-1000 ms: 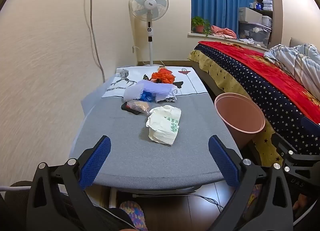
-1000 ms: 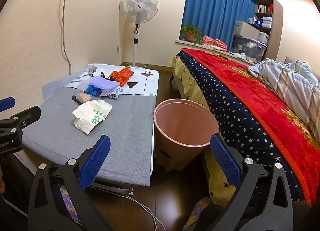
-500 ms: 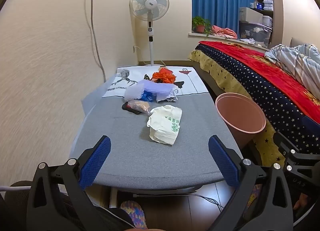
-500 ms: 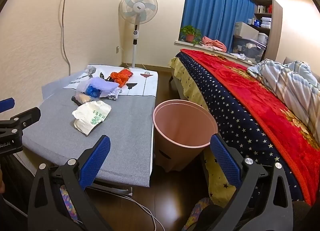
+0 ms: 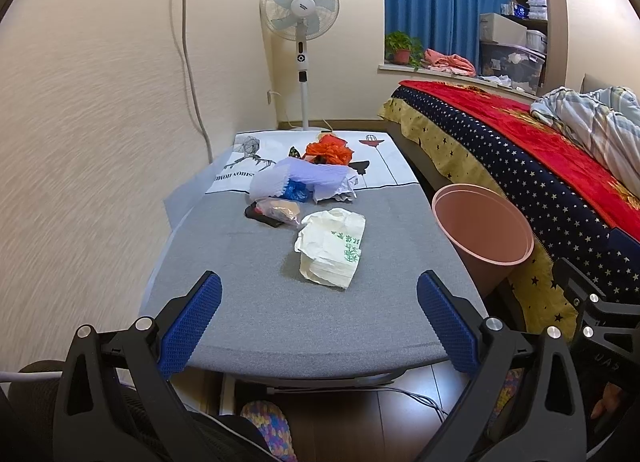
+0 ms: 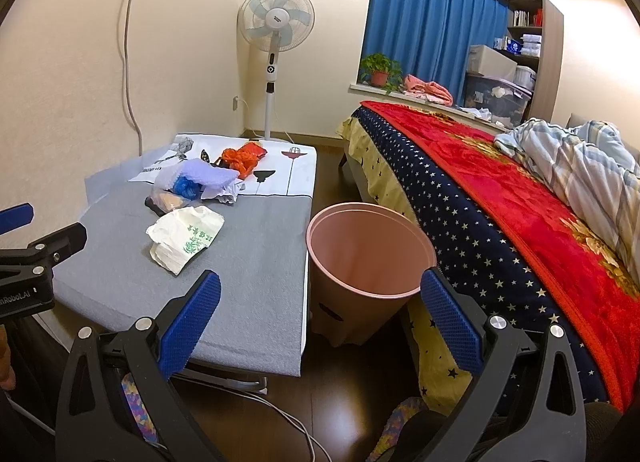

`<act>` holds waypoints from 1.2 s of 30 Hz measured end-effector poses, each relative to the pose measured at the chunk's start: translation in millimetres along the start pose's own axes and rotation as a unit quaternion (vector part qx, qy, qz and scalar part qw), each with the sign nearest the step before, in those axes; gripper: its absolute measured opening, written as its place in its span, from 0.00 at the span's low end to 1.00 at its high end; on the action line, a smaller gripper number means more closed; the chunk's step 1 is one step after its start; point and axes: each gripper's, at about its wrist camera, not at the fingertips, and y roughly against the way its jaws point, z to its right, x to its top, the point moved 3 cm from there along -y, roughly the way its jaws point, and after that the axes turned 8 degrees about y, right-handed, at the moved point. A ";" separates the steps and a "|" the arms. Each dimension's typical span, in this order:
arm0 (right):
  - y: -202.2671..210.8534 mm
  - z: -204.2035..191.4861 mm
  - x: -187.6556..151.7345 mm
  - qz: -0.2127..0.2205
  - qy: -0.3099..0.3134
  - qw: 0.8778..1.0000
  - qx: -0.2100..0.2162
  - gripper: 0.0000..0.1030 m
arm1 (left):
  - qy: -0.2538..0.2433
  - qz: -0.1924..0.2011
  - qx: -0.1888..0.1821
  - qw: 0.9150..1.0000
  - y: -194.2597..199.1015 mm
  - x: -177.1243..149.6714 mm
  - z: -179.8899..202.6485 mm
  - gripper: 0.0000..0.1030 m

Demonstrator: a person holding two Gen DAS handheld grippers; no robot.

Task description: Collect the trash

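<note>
On the side of my left claw, seen from my right wrist view, I read the white letters "nRobot.AI", cut off at the edge. The white cloth at the far end of the table carries black upside-down lettering that I cannot make out, and the green print on the white plastic bag is too small to read.

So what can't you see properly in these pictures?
- Bottom of the pink bin: hidden by its own wall in both views.
- Dark thing under the clear bag: mostly covered, left view.
- Green print on the white bag: too small to read.
</note>
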 end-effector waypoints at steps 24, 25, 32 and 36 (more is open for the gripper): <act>-1.4 -0.8 1.4 -0.001 -0.006 1.000 0.001 0.95 | 0.000 -0.001 0.001 1.000 0.2 -1.4 -0.4 0.92; -0.9 0.1 1.0 -0.001 -0.006 1.000 0.001 0.95 | 0.000 -0.001 0.001 1.000 0.1 -1.3 -0.5 0.92; -1.3 0.0 0.8 -0.001 -0.006 1.000 0.000 0.95 | -0.001 -0.002 0.001 1.000 0.2 -1.6 -0.9 0.92; -1.3 0.3 1.0 -0.001 -0.007 1.000 0.001 0.95 | -0.001 -0.002 0.001 1.000 0.0 -1.8 -1.1 0.92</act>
